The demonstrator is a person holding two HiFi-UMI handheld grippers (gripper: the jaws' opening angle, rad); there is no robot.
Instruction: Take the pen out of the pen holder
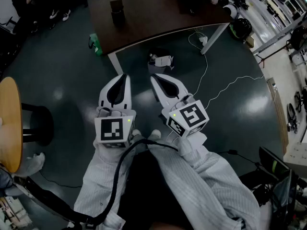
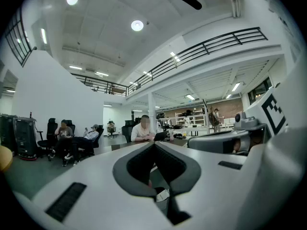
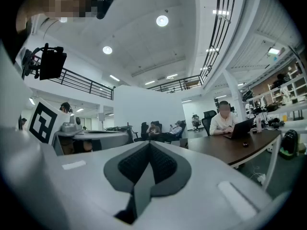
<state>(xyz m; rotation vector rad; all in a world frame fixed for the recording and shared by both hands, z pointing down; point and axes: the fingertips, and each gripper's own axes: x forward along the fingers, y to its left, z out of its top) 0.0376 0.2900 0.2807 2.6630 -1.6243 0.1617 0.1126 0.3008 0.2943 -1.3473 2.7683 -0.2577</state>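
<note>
Looking down through the head view, I hold the white left gripper (image 1: pixel 123 78) and the white right gripper (image 1: pixel 155 79) side by side over the dark grey floor (image 1: pixel 72 80). The dark cylindrical pen holder (image 1: pixel 117 14) stands on the dark brown tabletop (image 1: pixel 158 13) at upper centre, well apart from both; I cannot make out a pen in it. In the left gripper view, the jaws are pressed together on nothing. In the right gripper view, the jaws are likewise closed and empty, and the tabletop shows at right.
</note>
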